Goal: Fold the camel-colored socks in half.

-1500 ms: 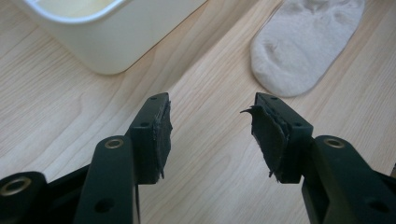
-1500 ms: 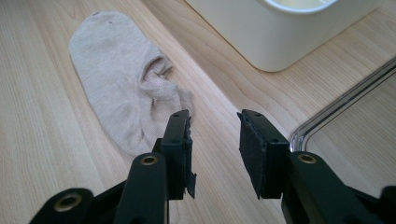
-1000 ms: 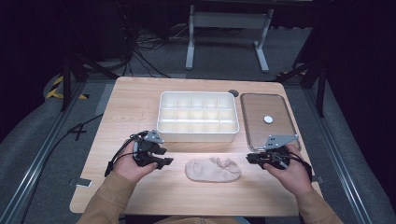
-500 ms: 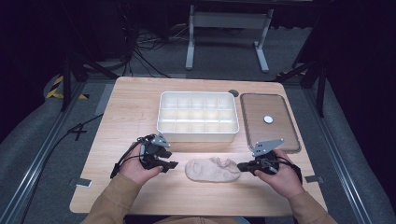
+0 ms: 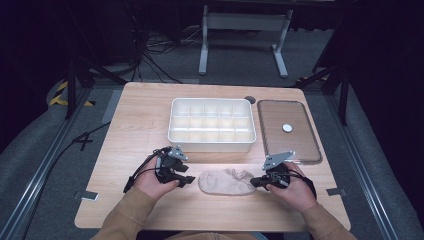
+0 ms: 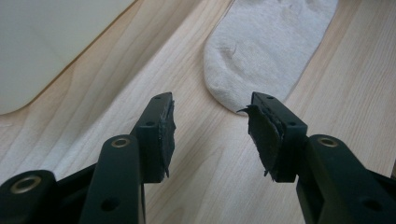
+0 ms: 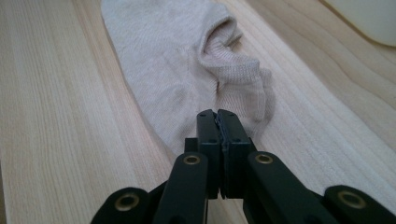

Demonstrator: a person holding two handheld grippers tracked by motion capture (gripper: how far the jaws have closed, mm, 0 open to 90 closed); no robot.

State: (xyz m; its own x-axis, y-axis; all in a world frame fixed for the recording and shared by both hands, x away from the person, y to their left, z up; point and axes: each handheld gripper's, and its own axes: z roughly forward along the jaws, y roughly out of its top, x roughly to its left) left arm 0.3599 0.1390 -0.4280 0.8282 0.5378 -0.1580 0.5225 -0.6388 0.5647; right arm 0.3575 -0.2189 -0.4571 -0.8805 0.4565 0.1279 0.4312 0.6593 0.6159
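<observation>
Beige knit fabric, a single low-cut sock, lies flat on the pale wooden table near its front edge, about midway between the left and right sides, with its toe toward the left and its ribbed cuff opening toward the right. The left claw hovers just off the toe end, its jaws standing apart with bare table between them and having just opened a little further; nothing is held, and the rounded toe sits just ahead of the right-hand pad. The right claw rests at the cuff end with its jaws pressed together, tips at or over the heel edge; whether a fold of fabric is pinched between them cannot be told. Behind the sock, toward the middle of the table, stands a white tray divided into small compartments, and a clear lid lies toward the right edge. To do this step well, the left claw should probably slide forward low until the toe edge lies between both pads before closing, and the right claw likely needs to open and take the cuff squarely, so both ends lift evenly without dragging or bunching the sock.
</observation>
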